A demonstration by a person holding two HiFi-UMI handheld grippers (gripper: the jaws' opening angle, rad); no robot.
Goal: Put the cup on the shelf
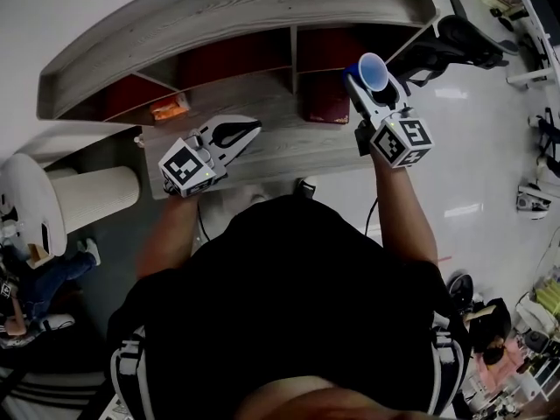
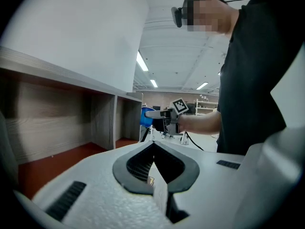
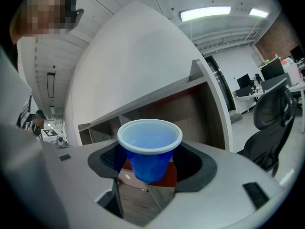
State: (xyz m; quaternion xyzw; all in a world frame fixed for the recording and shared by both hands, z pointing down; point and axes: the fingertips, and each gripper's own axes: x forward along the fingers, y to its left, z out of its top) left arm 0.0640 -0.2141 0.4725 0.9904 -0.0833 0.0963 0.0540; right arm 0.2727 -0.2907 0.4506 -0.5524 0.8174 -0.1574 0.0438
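A blue plastic cup with a white rim stands upright between the jaws of my right gripper, which is shut on its sides. In the right gripper view the cup hangs in front of the grey wooden shelf, whose compartments have red-brown floors. In the head view the cup is just before the right-hand compartment of the shelf. My left gripper is lower left, over the shelf's front ledge, jaws together with nothing in them. The left gripper view shows the left gripper shut and the cup further right.
A small orange thing lies in a left compartment. A black office chair stands right of the shelf, also seen as a chair in the right gripper view. A white ribbed cylinder sits on the floor at left.
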